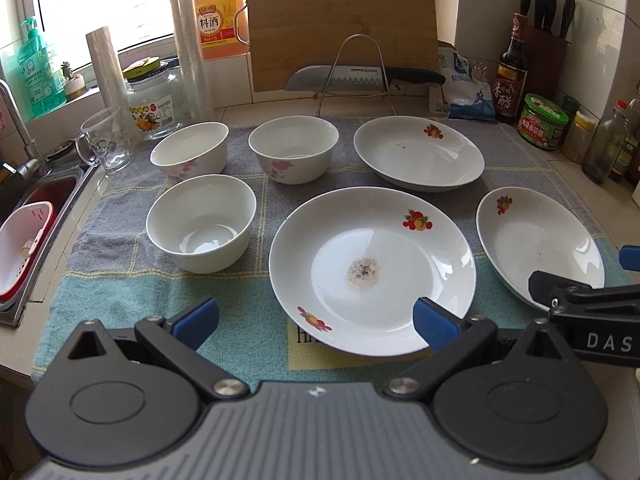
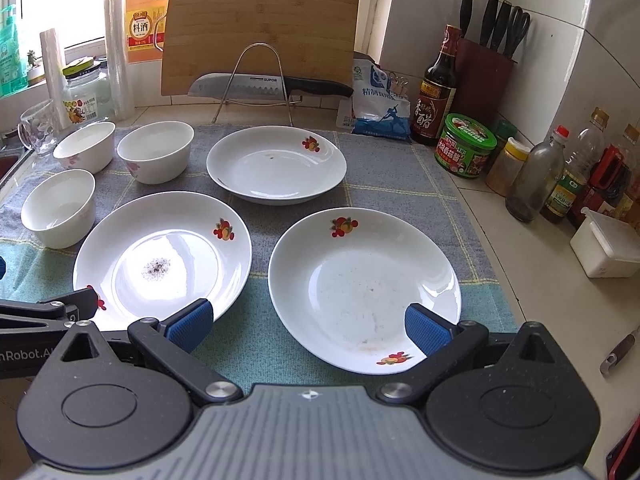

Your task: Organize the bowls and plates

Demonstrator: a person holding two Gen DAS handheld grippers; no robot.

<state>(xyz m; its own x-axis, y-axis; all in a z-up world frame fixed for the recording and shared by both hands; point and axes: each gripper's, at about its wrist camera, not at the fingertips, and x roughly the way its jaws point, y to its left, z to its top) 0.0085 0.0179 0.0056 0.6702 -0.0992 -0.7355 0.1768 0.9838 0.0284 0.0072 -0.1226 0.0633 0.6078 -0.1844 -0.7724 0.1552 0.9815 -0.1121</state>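
**Both grippers spread wide over the plates' near rims**

Three bowls and three fruit-print plates sit apart on a checked towel [image 1: 120, 292]. The left gripper [image 1: 316, 322] hangs with fingers wide apart over the near rim of the stained middle plate [image 1: 372, 268]; the right gripper [image 2: 308, 326] is likewise spread, holding nothing, above the near rim of the right plate [image 2: 364, 288]. Towel shows between those two rims. The far plate [image 2: 276, 164] lies behind. The near bowl [image 1: 201, 222] sits left; two bowls [image 1: 190, 150] [image 1: 294, 148] stand behind it, near a glass mug [image 1: 106, 144].
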